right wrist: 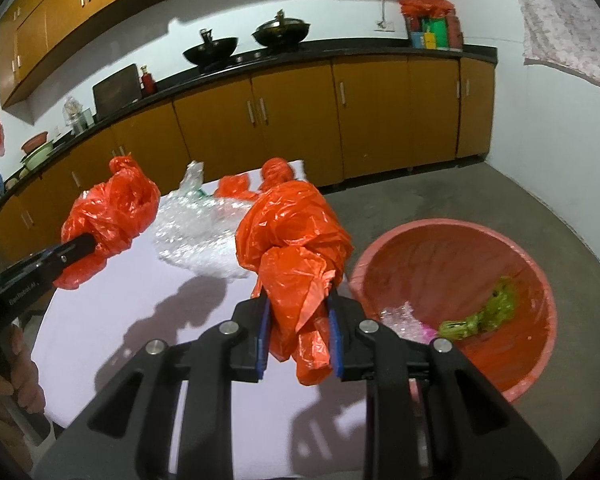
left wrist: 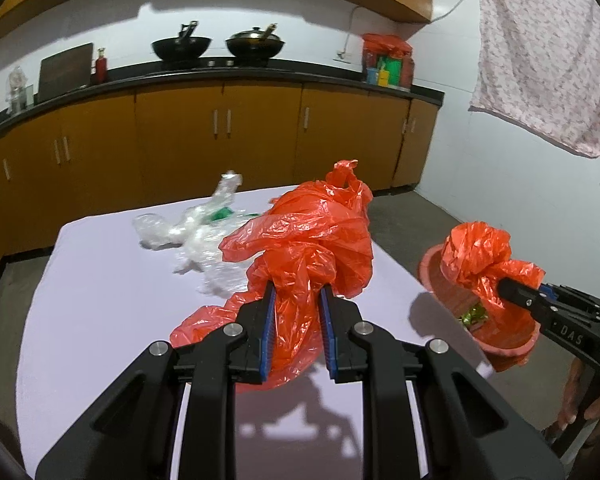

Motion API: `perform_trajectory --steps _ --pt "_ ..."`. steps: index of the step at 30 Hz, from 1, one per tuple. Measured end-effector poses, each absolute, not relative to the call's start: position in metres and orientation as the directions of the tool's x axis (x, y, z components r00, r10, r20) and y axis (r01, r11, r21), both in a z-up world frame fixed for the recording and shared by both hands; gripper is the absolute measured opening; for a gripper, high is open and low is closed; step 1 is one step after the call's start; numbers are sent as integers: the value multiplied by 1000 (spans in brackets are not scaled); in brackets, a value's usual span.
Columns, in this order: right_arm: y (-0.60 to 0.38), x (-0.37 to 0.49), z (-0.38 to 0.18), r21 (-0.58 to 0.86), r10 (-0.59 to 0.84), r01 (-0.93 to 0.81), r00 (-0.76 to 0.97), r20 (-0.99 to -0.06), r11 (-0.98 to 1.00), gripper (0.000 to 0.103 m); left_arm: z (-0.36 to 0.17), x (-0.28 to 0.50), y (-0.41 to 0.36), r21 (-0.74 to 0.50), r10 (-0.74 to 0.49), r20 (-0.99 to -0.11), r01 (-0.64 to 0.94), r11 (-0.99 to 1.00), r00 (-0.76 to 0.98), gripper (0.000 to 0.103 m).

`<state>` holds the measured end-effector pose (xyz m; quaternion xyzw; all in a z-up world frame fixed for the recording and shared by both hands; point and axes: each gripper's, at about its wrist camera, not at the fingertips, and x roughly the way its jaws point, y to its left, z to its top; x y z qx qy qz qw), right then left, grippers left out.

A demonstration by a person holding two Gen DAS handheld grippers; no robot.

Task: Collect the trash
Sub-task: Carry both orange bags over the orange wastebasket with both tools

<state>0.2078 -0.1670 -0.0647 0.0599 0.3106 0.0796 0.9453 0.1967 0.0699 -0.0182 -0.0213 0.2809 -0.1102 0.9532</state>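
My left gripper (left wrist: pixel 298 294) is shut on a crumpled orange plastic bag (left wrist: pixel 312 240) and holds it above the white table (left wrist: pixel 100 300). My right gripper (right wrist: pixel 298 300) is shut on another orange plastic bag (right wrist: pixel 296 240) at the table's right edge, beside the red basin (right wrist: pixel 540 280) on the floor. The basin holds a green wrapper (right wrist: pixel 480 316) and clear plastic bits (right wrist: pixel 400 316). The left wrist view shows the right gripper (left wrist: pixel 508 288) with its bag (left wrist: pixel 480 256) over the basin (left wrist: pixel 432 272). The right wrist view shows the left gripper (right wrist: pixel 90 242) with its bag (right wrist: pixel 112 212).
Clear crumpled plastic (left wrist: pixel 188 232) lies on the table's far side, also in the right wrist view (right wrist: pixel 196 236), with two small orange scraps (right wrist: pixel 236 186) behind it. Kitchen cabinets (left wrist: pixel 220 140) with two woks (left wrist: pixel 182 46) stand beyond. The floor (right wrist: pixel 460 192) is grey concrete.
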Motion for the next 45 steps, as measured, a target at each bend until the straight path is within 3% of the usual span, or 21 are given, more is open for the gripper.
perform_trajectory --steps 18,29,45 --pt "-295 196 -64 158 -36 142 843 -537 977 24 -22 220 -49 -126 -372 -542 365 923 754 20" --pt "-333 207 -82 160 -77 196 830 -553 967 24 -45 236 -118 -109 -427 -584 455 884 690 20" --pt "-350 225 -101 200 -74 229 812 -579 953 24 -61 251 -150 -111 -458 -620 507 855 638 20"
